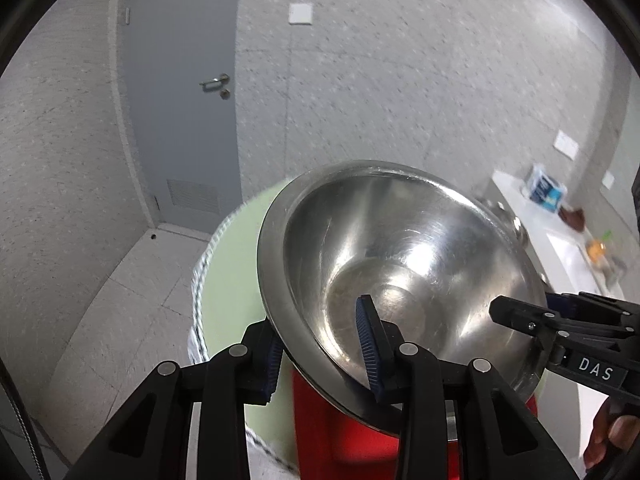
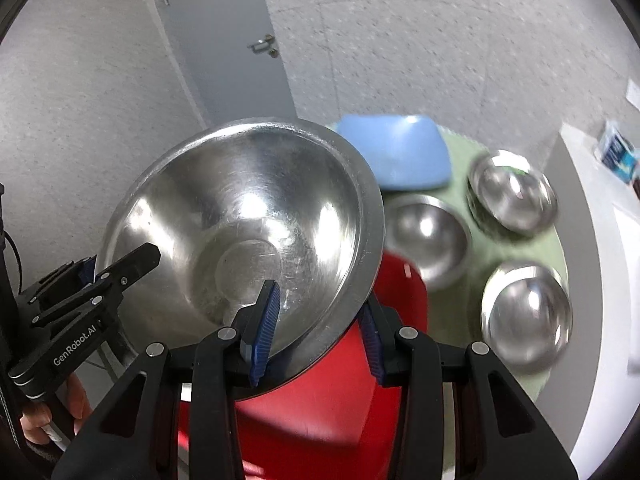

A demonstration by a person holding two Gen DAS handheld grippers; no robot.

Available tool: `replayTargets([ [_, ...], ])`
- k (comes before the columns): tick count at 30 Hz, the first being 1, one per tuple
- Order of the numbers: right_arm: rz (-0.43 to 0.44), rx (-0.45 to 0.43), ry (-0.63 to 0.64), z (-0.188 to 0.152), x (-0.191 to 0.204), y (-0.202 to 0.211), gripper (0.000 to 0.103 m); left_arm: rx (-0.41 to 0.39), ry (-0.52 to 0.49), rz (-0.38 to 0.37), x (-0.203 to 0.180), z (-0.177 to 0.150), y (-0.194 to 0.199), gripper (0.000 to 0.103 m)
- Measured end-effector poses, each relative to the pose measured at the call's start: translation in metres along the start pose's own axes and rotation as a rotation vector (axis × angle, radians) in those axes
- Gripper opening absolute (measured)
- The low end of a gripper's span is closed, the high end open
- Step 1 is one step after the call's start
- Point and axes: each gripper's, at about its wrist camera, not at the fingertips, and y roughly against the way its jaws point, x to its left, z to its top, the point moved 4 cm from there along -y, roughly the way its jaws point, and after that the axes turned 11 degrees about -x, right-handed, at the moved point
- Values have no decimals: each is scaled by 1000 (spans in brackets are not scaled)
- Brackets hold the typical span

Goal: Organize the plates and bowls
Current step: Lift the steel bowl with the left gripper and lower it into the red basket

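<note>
Steel bowl (image 1: 400, 280) apparently clamped between both tools' fingers (image 2: 262, 328).

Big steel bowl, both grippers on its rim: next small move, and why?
Probably lower it, kept level, onto the red plate directly beneath. The left gripper and right gripper each clamp the big steel bowl on opposite rims, and it hangs above the plate, apart from the three smaller bowls.

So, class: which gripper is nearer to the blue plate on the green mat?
Right. The right gripper clamps the big steel bowl's rim on the side toward the blue plate; the left gripper grips the opposite rim, farther away.
</note>
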Motion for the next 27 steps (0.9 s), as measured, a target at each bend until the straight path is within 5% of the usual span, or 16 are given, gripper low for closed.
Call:
replayTargets([
  [5, -28, 36, -17, -32, -7, 4, 40, 55, -34, -13, -2, -18, 10, 32],
  [18, -67, 91, -22, -70, -20, -1, 41, 156, -74, -16, -43, -2, -49, 38],
  [22, -72, 83, -20, -71, -17, -2, 44, 153, -48, -33, -42, -1, -54, 49],
  [27, -43, 91, -13, -74, -9, 0, 63, 155, -34, -66, -44, -5, -55, 64],
])
